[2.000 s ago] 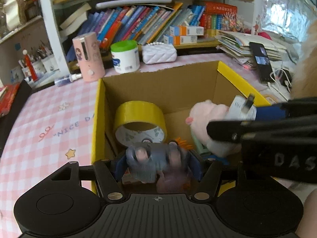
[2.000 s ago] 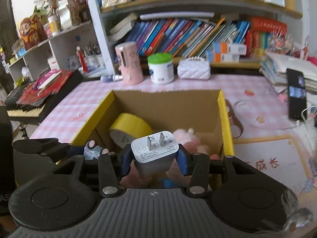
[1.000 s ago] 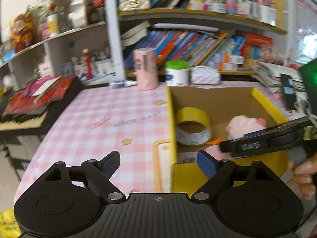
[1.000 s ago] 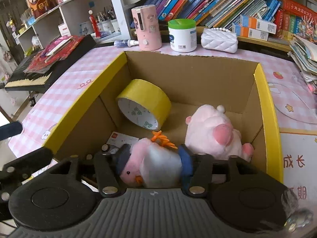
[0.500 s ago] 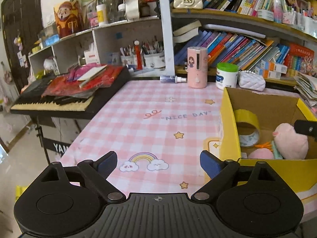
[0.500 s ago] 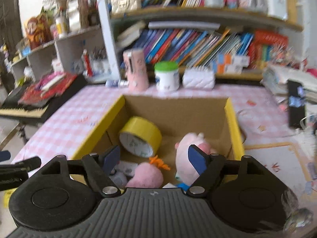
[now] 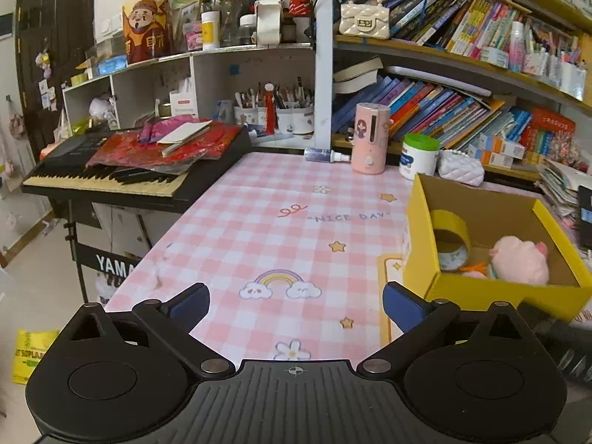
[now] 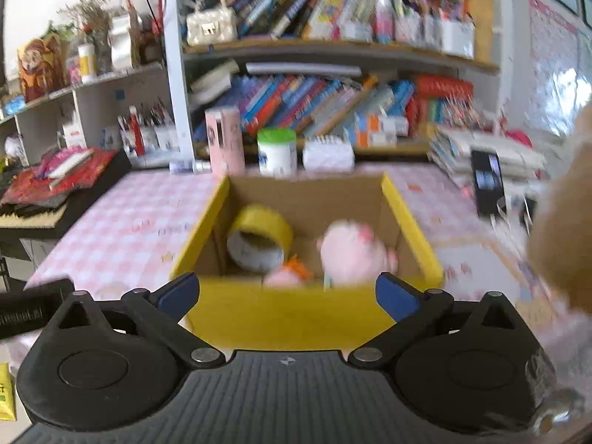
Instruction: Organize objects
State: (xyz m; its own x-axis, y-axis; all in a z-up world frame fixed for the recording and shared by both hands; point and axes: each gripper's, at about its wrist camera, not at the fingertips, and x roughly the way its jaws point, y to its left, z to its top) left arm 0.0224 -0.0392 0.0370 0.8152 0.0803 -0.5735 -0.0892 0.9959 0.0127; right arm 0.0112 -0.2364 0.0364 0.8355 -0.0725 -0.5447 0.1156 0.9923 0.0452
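Drop done, both grippers empty
We've just opened left gripper [image 7: 296,301] and right gripper [image 8: 288,292] fingers wide; box [image 8: 285,314] ahead of right fingers — retreat clear of its rim.

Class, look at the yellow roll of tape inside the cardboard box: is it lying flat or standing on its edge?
On its edge, tilted: the yellow roll of tape shows its open core sideways, against the cardboard box's left wall.

Table under a pink-and-white checked cloth [image 7: 259,222] printed with stars and a rainbow, yellow-rimmed open cardboard box [image 7: 492,298] at its right, far edge lined left to right with a small spray bottle [image 7: 325,155], pink cylinder [image 7: 371,138], green-lidded white jar [image 7: 419,156], white quilted pouch [image 7: 460,167]
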